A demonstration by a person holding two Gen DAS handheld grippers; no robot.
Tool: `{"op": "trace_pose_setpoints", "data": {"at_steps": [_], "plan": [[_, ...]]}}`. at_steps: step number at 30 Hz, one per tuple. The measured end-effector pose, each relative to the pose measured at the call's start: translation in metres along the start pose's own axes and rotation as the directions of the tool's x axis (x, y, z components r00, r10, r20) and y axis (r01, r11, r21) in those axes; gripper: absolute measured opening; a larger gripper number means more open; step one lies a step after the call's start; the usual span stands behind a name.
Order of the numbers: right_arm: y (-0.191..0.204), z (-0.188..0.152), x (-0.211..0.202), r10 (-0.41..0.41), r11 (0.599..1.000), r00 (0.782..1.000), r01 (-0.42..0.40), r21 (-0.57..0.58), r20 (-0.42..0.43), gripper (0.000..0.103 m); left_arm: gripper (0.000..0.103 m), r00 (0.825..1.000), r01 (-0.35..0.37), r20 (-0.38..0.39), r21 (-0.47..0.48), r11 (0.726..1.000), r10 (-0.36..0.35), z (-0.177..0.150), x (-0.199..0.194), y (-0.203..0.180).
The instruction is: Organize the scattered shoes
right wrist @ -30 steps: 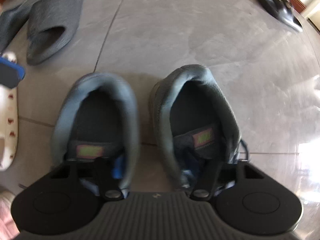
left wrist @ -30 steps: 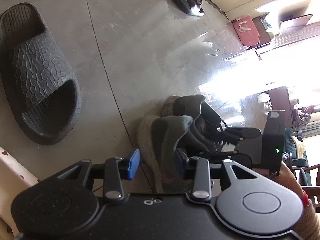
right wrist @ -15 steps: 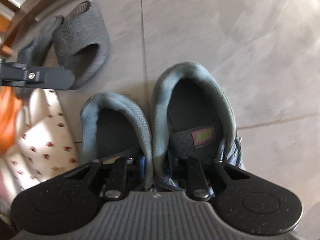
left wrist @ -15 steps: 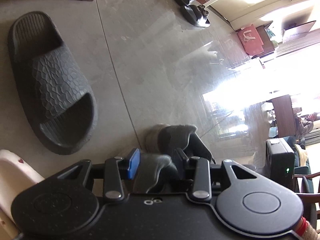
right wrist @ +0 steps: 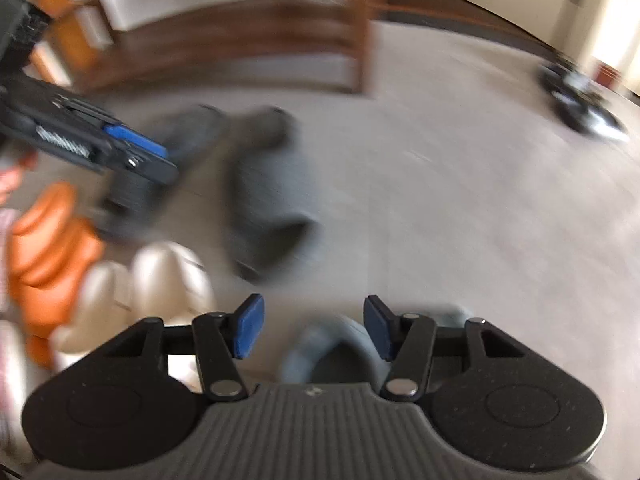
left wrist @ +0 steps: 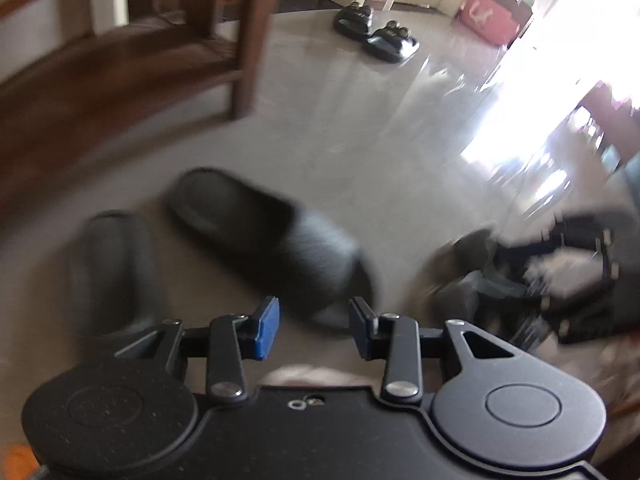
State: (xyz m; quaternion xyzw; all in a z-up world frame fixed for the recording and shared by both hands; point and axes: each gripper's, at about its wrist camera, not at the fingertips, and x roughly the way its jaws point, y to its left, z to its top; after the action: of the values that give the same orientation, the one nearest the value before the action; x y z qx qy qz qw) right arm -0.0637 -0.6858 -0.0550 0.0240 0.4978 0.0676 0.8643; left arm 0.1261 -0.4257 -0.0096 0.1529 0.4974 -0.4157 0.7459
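A: Though badly blurred, enough to go on. Left gripper (left wrist: 314, 328), state?

B: Wide open, nothing btw the fingers (left wrist: 266, 328). Same for right gripper (right wrist: 314, 332): spread apart, empty. Grey sneaker (right wrist: 340, 356) heel just below the gap, on the floor (left wrist: 360, 140), not pinched.

A: Next target?

B: Prob. the dark slide (left wrist: 268, 240). Straight ahead of left fingers, just past the tips. Long axis slanting upper left to lower right in left view, open toe end nearest the fingers. Second slide (left wrist: 112, 268) near it on the left, not parallel. Both on the floor, in front of the chair leg (left wrist: 248, 40).

A: Nearer hand?

B: Left, clearly. From right wrist view, well ahead & off to the left, w/ left gripper already hanging beside them.

A: Vs. half a sec ago?

B: Then both clamped on sneaker collars. Now let go. Sneaker pair (left wrist: 472, 280) down on the floor, off to the right in left view. Both cams swung up & away toward slides & chair. Hence the blur.
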Motion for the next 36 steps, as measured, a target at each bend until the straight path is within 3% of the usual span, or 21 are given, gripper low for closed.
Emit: {"op": "trace_pose_setpoints", "data": {"at_steps": [3,5,12,17,23,28,30,36], "plan": [[0.027,0.016,0.028,0.026,0.997,1.0,-0.026,-0.066,0.007,0.059,0.037,0.999,-0.035,-0.009,-0.041,0.999,0.034,-0.037,-0.02,0.041],[0.036,0.026,0.051,0.037,0.998,0.999,-0.038,-0.057,-0.012,0.059,0.037,0.998,-0.054,0.004,-0.131,0.99,0.055,-0.068,-0.027,0.073],[0.031,0.033,0.114,0.018,0.99,0.998,-0.009,0.138,-0.061,0.059,0.037,0.996,0.03,0.085,-0.353,0.935,0.0,-0.104,-0.012,0.123],[0.038,0.037,0.14,-0.05,0.985,0.995,0.064,0.16,-0.091,0.059,0.037,0.995,0.009,0.095,-0.323,0.946,0.023,-0.105,0.008,0.125],[0.036,0.04,0.169,-0.077,0.974,0.991,0.099,0.205,-0.111,0.06,0.037,0.995,0.009,0.099,-0.355,0.935,0.028,-0.116,0.018,0.136],[0.058,0.051,0.179,-0.013,0.984,0.996,0.027,0.174,-0.085,0.059,0.039,0.991,0.046,0.13,-0.339,0.94,-0.002,-0.111,0.024,0.134],[0.067,0.054,0.182,0.006,0.989,0.996,0.007,0.149,-0.084,0.059,0.049,0.987,0.079,0.157,-0.338,0.938,-0.026,-0.108,0.028,0.133],[0.083,0.056,0.181,-0.008,0.997,0.996,0.014,0.073,-0.091,0.059,0.052,0.97,0.146,0.229,-0.28,0.949,-0.081,-0.093,0.039,0.123]]}}
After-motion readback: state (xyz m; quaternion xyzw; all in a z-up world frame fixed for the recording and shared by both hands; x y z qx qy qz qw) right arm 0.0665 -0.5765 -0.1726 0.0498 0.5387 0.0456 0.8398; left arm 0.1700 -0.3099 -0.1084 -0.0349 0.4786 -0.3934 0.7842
